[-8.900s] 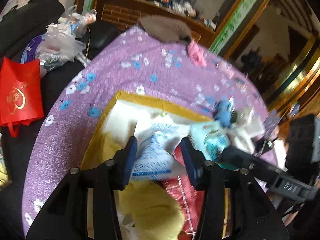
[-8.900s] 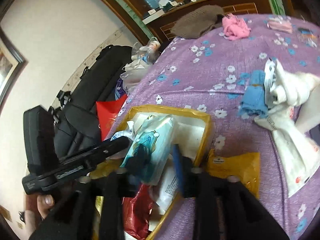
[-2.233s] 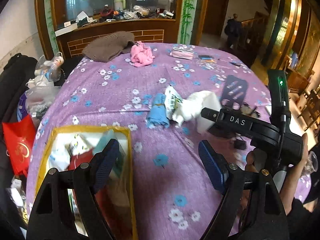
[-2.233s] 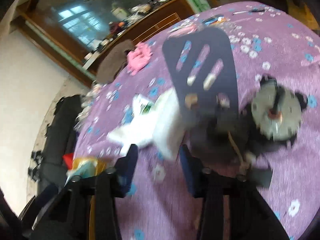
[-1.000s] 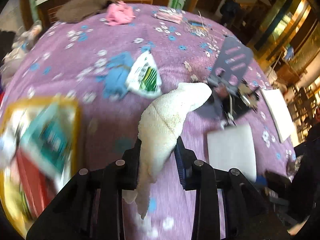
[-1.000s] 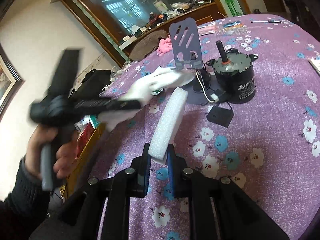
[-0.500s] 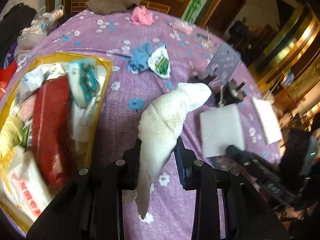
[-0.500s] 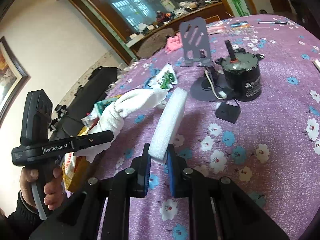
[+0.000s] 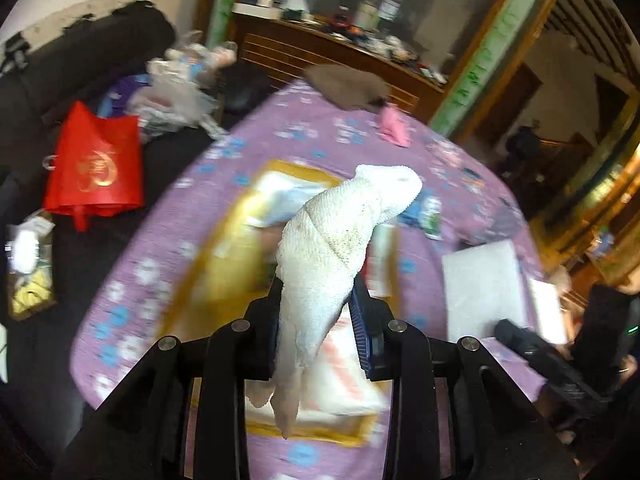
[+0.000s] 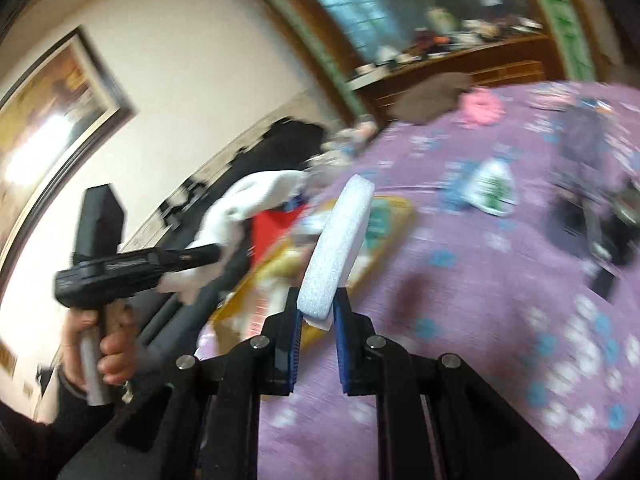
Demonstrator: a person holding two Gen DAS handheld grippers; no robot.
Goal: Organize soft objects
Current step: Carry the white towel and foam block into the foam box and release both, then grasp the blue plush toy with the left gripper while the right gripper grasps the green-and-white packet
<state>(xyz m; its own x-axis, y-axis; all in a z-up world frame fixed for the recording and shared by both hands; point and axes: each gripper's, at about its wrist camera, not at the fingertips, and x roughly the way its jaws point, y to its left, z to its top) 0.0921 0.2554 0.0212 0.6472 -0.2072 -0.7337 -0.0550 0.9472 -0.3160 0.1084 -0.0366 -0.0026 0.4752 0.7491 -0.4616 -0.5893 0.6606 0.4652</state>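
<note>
My left gripper (image 9: 318,320) is shut on a white knitted cloth (image 9: 336,236) and holds it in the air over the yellow-rimmed box (image 9: 224,240), which is full of soft packs. My right gripper (image 10: 316,320) is shut on a white foam slab (image 10: 340,240), held upright above the purple flowered tablecloth (image 10: 480,280) beside the same box (image 10: 396,204). The slab (image 9: 482,288) and the right gripper's body also show in the left wrist view. The left gripper with its cloth (image 10: 256,200) shows at the left of the right wrist view. Both views are blurred.
A red bag (image 9: 94,164) and plastic bags (image 9: 172,96) lie off the table's left side. A brown cloth (image 9: 346,88) and a pink cloth (image 9: 394,126) lie at the far edge. A green-white packet (image 10: 494,190) and dark hardware (image 10: 592,216) are on the right.
Both grippers have swung left toward the yellow box, each keeping its hold. The box now lies right under the cloth, and the motor and stand have slid to the right.
</note>
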